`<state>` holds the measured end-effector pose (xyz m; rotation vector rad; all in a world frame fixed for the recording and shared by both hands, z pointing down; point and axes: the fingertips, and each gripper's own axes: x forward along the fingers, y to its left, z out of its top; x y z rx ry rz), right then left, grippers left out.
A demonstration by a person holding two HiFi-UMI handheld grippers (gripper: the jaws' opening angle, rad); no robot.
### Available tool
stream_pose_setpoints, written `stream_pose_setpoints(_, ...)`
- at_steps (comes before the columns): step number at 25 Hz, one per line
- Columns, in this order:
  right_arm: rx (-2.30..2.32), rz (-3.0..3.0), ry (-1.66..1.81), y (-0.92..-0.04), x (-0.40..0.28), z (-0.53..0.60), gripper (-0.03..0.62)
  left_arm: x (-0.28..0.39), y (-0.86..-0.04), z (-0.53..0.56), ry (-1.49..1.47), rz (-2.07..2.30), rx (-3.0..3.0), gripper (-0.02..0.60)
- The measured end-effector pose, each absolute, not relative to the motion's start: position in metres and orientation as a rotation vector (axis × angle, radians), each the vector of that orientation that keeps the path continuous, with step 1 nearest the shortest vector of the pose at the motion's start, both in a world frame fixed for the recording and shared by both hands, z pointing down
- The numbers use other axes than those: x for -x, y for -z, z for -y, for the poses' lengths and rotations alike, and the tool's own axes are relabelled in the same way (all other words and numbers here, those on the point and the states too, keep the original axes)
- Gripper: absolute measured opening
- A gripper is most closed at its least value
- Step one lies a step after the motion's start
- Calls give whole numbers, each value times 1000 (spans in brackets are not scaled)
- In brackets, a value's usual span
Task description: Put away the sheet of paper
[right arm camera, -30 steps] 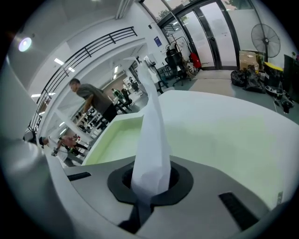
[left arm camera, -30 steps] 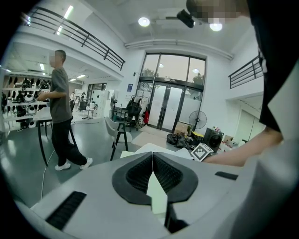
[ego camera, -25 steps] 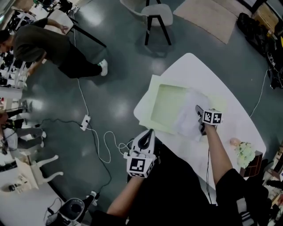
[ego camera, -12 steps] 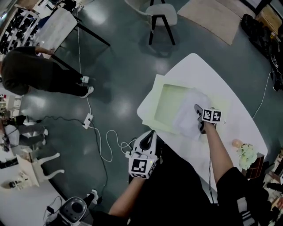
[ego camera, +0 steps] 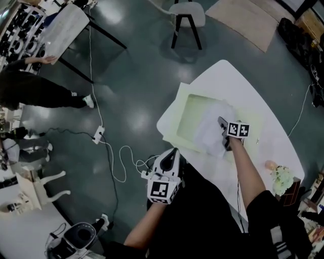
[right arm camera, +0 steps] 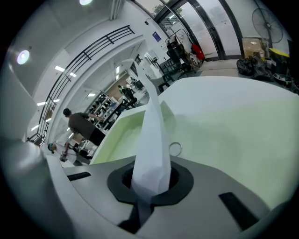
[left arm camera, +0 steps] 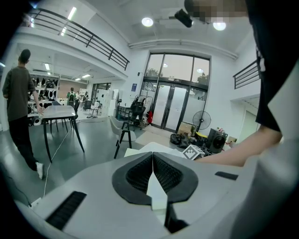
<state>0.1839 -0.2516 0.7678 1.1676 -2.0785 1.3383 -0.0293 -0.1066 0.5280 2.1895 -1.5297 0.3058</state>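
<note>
A white sheet of paper (ego camera: 210, 127) hangs crumpled over a shallow pale-green tray (ego camera: 185, 120) on the white table (ego camera: 273, 146). My right gripper (ego camera: 221, 124) is shut on the paper's near edge, at the tray's right side. In the right gripper view the paper (right arm camera: 152, 135) rises from between the closed jaws of that gripper (right arm camera: 150, 184), with the tray (right arm camera: 119, 137) behind it. My left gripper (ego camera: 173, 152) hangs off the table's near-left edge over the floor. Its jaws (left arm camera: 153, 172) meet with nothing between them.
A small metal ring (right arm camera: 174, 149) lies on the table beside the tray. Pale flowers (ego camera: 281, 177) sit at the table's right end. On the floor are a chair (ego camera: 186, 15), a power strip with cables (ego camera: 97, 135), and a person (ego camera: 30, 91) at a far table.
My right gripper has shifted slightly left toward the tray with the paper in it. The person on the floor has walked away to the left. My left gripper has barely moved.
</note>
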Motion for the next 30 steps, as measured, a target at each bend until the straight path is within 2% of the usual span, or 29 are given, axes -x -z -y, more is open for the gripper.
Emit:
stream_pose_setpoints(13,-1130,2082,-1370,-777,-152,258,0,31,-531,117,-245,1554,-2173,5)
stream_pose_setpoints(30,-1211,2058,-1544,-782,-100,269,0,56,-548,168,-255,1343,-2241,5)
